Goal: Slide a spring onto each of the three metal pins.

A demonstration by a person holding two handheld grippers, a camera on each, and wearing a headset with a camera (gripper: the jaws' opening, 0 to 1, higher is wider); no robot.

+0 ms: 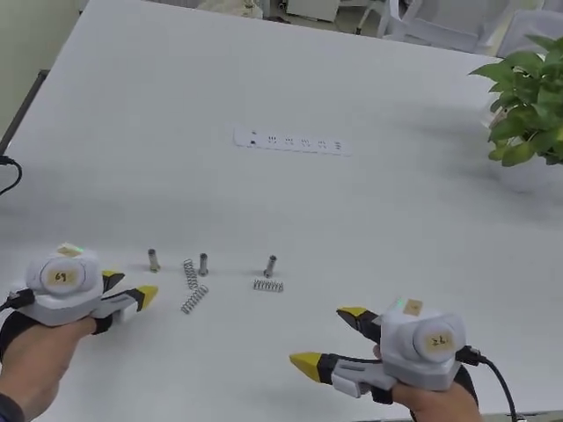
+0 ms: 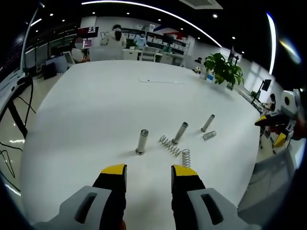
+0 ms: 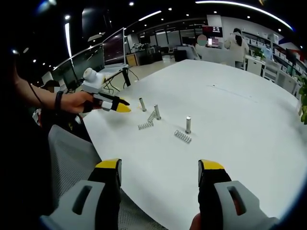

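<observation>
Three short silver metal pins [image 1: 203, 263] stand upright on a white table [image 1: 369, 220], with three coiled steel springs [image 1: 267, 285] lying loose beside them. All sit just ahead of the left gripper [image 2: 148, 168], its yellow-tipped fingers apart and empty. The right gripper [image 3: 163, 165], fingers spread wide, hovers farther back.

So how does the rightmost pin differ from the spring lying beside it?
The pin stands upright; the spring lies flat on the table. The pin is a solid, smooth post; the spring is an open wire coil. Both are grey metal, not yet joined.
</observation>
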